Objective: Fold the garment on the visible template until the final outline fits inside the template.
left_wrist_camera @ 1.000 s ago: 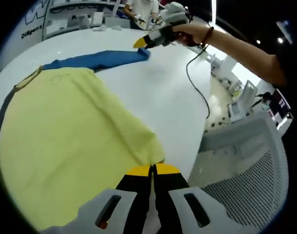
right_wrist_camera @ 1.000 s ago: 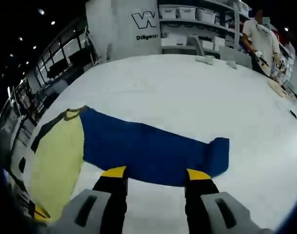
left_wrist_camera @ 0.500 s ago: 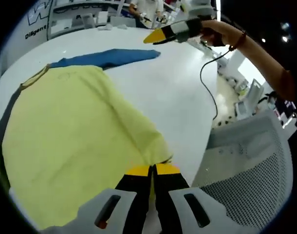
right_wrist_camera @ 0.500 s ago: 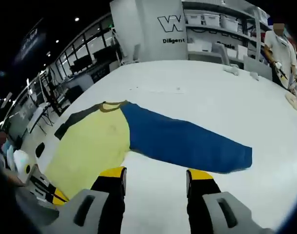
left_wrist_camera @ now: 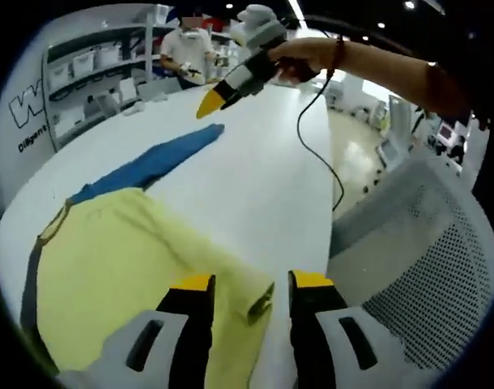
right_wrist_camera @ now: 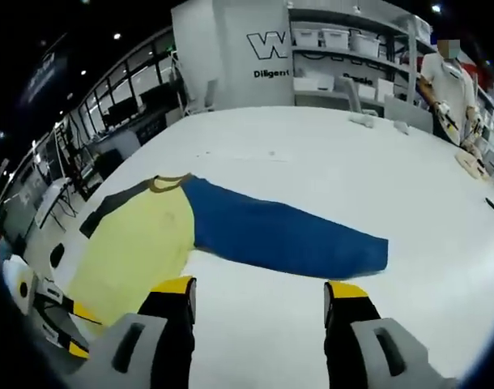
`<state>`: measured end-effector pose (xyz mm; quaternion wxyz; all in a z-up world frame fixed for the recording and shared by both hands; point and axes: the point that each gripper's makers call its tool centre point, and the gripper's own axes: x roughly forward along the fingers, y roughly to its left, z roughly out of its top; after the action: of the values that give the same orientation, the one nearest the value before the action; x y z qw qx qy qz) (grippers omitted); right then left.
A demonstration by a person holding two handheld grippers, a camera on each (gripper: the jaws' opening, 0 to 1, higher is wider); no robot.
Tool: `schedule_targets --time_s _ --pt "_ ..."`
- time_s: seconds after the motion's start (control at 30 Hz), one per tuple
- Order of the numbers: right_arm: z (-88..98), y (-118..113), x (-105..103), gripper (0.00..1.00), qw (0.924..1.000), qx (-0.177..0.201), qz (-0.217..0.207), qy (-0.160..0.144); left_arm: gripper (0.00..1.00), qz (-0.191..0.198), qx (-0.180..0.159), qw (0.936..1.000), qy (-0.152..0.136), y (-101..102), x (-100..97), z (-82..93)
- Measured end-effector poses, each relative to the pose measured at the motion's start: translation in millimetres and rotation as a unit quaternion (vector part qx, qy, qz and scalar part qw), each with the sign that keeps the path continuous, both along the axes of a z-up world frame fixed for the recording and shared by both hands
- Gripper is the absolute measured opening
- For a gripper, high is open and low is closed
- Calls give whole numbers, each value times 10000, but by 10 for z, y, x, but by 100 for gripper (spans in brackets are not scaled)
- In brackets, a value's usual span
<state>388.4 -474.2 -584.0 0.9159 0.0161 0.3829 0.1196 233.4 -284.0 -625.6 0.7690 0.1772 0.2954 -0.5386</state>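
A long-sleeved garment lies flat on the white table (left_wrist_camera: 255, 170). Its yellow body (left_wrist_camera: 125, 275) is near me, and one blue sleeve (left_wrist_camera: 158, 162) stretches away from it. My left gripper (left_wrist_camera: 253, 284) is open, and the yellow hem corner (left_wrist_camera: 260, 300) lies loose on the table between its jaws. A hand holds my right gripper (left_wrist_camera: 210, 104) in the air past the sleeve's cuff. In the right gripper view the blue sleeve (right_wrist_camera: 279, 235) lies straight across, joined to the yellow body (right_wrist_camera: 134, 243) with a dark sleeve (right_wrist_camera: 105, 215) beyond. My right gripper (right_wrist_camera: 260, 288) is open above bare table, short of the sleeve.
A grey mesh chair (left_wrist_camera: 425, 267) stands close to the table's edge on the right. The right gripper's black cable (left_wrist_camera: 312, 154) trails over the table. Another person (right_wrist_camera: 449, 73) stands at the far side near shelves (right_wrist_camera: 344, 49). Small items (right_wrist_camera: 368, 120) lie at the back.
My left gripper has opened and let go of the yellow hem corner, which now rests on the table. The right gripper stays open and has lifted away from the sleeve's cuff.
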Motion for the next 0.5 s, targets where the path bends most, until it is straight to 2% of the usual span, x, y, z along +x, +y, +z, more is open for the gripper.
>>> schedule_targets --time_s 0.23,0.3,0.5 --pt "-52 -197 -7 65 9995 170 -258 14 28 -414 356 9981 -277 -142 -17 -180" --pt "-77 -227 -8 66 9988 343 -321 95 25 -476 461 9973 -306 -134 -20 -238" --pt "-79 -413 124 71 9978 442 -484 -134 20 -493 693 9961 -224 -86 -4 -371"
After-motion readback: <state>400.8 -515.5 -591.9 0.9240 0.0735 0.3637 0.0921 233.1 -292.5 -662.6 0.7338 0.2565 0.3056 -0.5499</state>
